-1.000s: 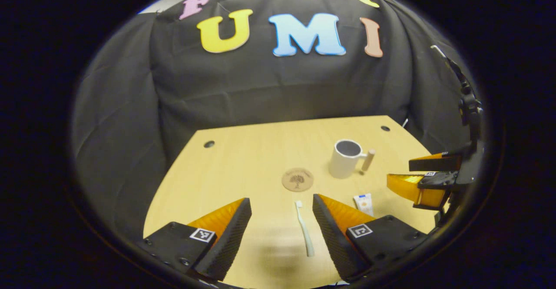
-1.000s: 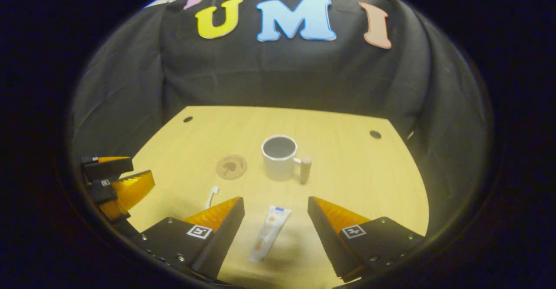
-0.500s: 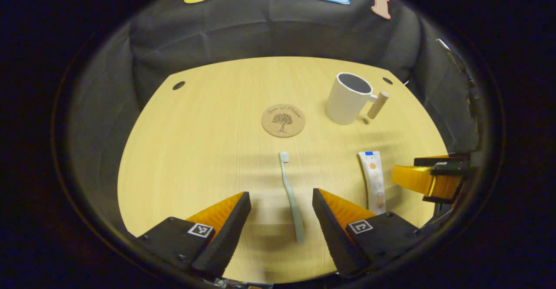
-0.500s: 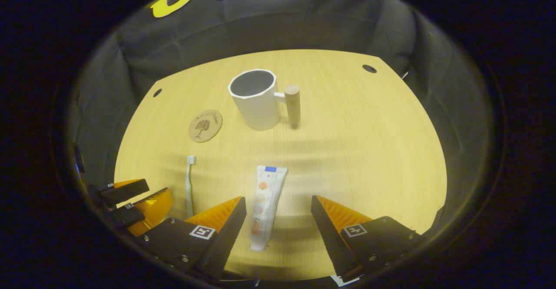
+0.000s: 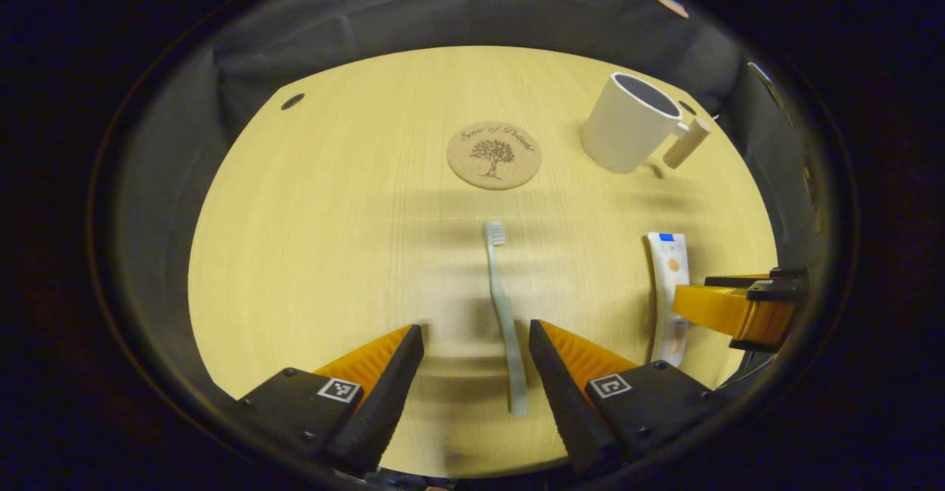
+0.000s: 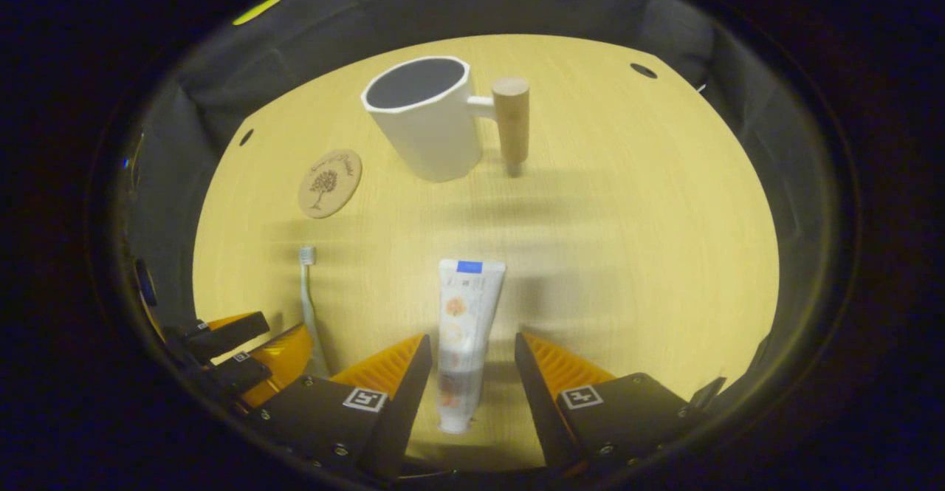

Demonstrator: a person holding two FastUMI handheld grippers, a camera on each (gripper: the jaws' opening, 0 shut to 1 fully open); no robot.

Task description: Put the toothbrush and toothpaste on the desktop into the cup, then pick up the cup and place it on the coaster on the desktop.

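A pale toothbrush lies on the wooden table, its handle running between the fingers of my left gripper, which is open and straddles it, nearer the right finger. A white toothpaste tube lies lengthwise between the fingers of my right gripper, which is open with a small gap on each side. The white cup with a wooden handle stands upright and empty behind. A round cork coaster lies left of the cup. The toothpaste tube is partly covered by the right gripper.
The table is bare wood with small round holes near its far corners. Black cloth walls close it in on the far and side edges. My left gripper sits close beside the right one, next to the toothbrush.
Both grippers have tipped down and come closer to the table, each now straddling its item. The right gripper's fingers have narrowed around the toothpaste tube. Nothing on the table has moved.
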